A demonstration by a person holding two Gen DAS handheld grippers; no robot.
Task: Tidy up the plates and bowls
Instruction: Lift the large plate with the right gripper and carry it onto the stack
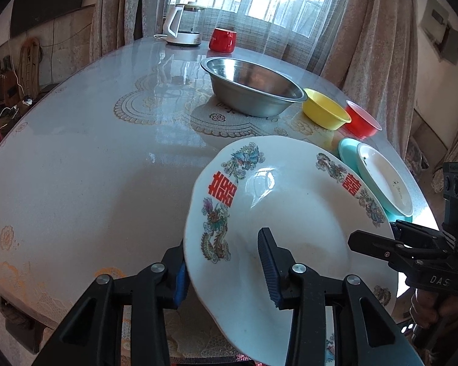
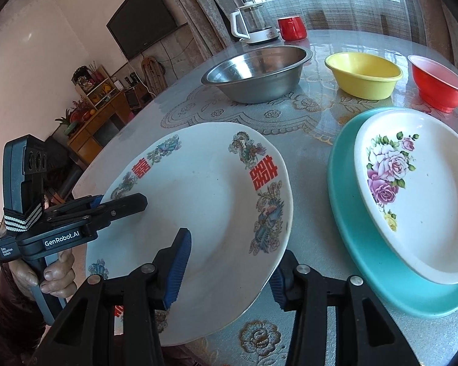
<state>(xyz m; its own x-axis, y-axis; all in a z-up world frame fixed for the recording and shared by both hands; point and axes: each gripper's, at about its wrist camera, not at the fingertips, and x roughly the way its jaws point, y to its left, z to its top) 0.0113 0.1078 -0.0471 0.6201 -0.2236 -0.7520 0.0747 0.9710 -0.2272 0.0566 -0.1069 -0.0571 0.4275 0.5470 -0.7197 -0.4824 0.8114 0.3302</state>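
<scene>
A large white plate (image 1: 290, 201) (image 2: 204, 198) with red characters and dragon and phoenix prints is held over the near edge of the table, slightly tilted. My left gripper (image 1: 224, 271) is shut on its near-left rim, one pad on top and one underneath. My right gripper (image 2: 229, 274) is shut on the opposite rim in the same way. Each gripper shows in the other's view: the right gripper (image 1: 372, 241) and the left gripper (image 2: 122, 204). A white floral plate (image 2: 427, 213) (image 1: 384, 180) lies in a teal plate (image 2: 366, 253) (image 1: 346, 149) to the right.
Further back stand a steel basin (image 1: 253, 91) (image 2: 253, 73), a yellow bowl (image 1: 325, 109) (image 2: 363, 74) and a red bowl (image 1: 361, 120) (image 2: 436, 82). A glass kettle (image 1: 184, 24) and a red cup (image 1: 223, 40) stand at the far edge by the curtained window.
</scene>
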